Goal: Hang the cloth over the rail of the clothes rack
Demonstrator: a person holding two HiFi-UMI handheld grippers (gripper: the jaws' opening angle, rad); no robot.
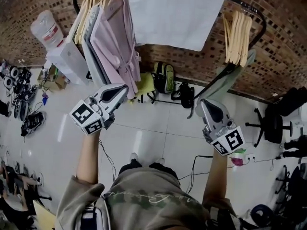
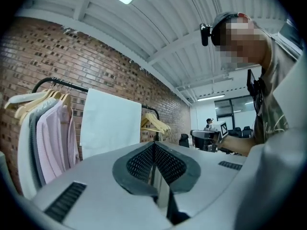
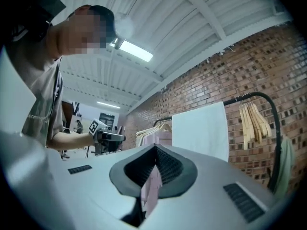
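Note:
A white cloth (image 1: 175, 13) hangs draped over the black rail (image 1: 242, 5) of the clothes rack, between the garments on the left and the bare hangers on the right. It also shows as a flat white sheet, the cloth (image 2: 111, 121) in the left gripper view and the cloth (image 3: 201, 128) in the right gripper view. My left gripper (image 1: 123, 90) is below the cloth and to its left, jaws shut and empty. My right gripper (image 1: 200, 103) is below it on the right, also shut with nothing held. Both stand clear of the cloth.
Pink and grey garments (image 1: 112, 47) hang on wooden hangers at the rail's left end. Bare wooden hangers (image 1: 237, 35) hang at its right end. A water dispenser (image 1: 67, 56) stands at the left. Bags (image 1: 164, 77) lie under the rack, an office chair (image 1: 276, 123) stands at the right, and shoes (image 1: 31, 121) lie at the left.

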